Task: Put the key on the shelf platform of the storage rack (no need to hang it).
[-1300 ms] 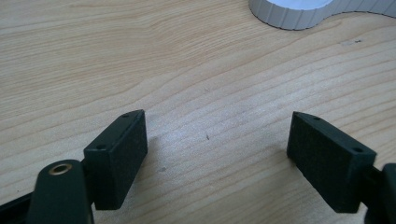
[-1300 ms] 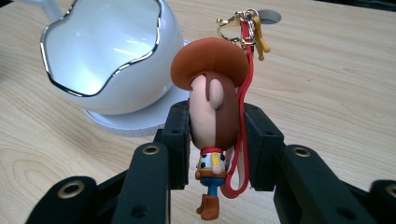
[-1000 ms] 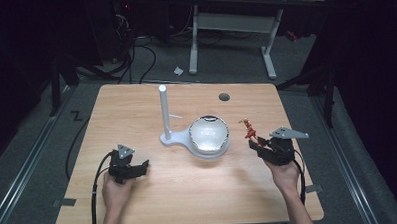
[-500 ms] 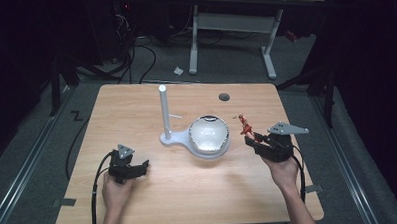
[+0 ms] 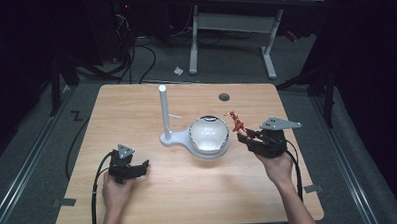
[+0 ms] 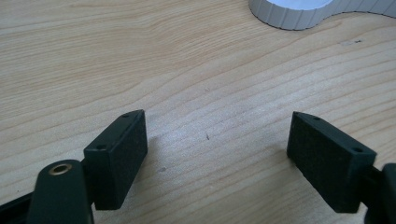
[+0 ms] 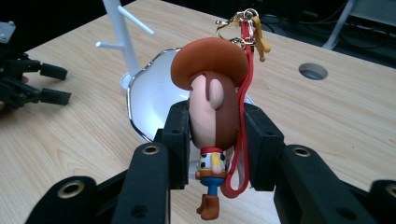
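My right gripper (image 7: 212, 140) is shut on a cowboy figure keychain (image 7: 212, 107) with a brown hat, a red strap and a gold clasp. In the high view this gripper (image 5: 243, 134) holds the keychain (image 5: 235, 121) above the table, just right of a round mirror (image 5: 209, 134). The mirror sits on a white stand (image 5: 164, 113) with a tall post and a side peg. My left gripper (image 5: 143, 166) rests low at the table's front left, open, with bare wood between its pads (image 6: 116, 156). The stand's ribbed base (image 6: 299, 11) shows at the top of the left gripper view.
The wooden table (image 5: 139, 204) has a round cable hole (image 5: 224, 96) at the back right. Cables trail from both grippers toward the front edge. A desk frame (image 5: 233, 25) and cords stand on the dark floor behind the table.
My right gripper has risen and shifted a little toward the mirror with the keychain in it. The left gripper has stayed put.
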Motion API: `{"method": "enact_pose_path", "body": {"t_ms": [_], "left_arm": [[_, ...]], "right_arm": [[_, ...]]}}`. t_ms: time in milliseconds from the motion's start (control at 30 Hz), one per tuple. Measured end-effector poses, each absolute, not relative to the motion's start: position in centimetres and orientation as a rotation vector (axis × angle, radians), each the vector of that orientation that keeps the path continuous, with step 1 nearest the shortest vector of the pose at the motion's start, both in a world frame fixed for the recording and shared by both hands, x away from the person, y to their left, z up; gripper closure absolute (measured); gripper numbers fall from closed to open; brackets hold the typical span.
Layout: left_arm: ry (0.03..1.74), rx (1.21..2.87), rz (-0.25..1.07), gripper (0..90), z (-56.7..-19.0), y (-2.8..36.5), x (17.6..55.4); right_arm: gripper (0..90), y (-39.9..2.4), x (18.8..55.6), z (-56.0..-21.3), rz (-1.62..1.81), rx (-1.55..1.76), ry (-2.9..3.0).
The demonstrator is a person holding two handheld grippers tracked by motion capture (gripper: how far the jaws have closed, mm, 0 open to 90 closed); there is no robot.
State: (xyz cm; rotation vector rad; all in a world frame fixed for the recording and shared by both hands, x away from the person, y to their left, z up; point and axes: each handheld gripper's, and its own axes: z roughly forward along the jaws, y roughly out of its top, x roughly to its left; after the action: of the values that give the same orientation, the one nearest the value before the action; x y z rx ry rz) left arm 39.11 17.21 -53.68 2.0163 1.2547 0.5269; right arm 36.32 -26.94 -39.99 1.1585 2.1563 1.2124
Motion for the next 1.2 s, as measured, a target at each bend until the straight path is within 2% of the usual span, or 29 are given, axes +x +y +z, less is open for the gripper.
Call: {"method": "enact_pose_path", "body": {"t_ms": [467, 1200], "left_arm": [[1.254, 2.017, 0.527, 20.7, -53.7, 17.2, 39.1], [1.255, 2.017, 0.527, 20.8, -53.7, 17.2, 39.1]], "right_arm": [[66.2, -24.3, 37.2, -39.8, 1.236, 1.093, 2.238], [66.1, -21.3, 38.9, -41.2, 1.224, 1.065, 2.355]]}}
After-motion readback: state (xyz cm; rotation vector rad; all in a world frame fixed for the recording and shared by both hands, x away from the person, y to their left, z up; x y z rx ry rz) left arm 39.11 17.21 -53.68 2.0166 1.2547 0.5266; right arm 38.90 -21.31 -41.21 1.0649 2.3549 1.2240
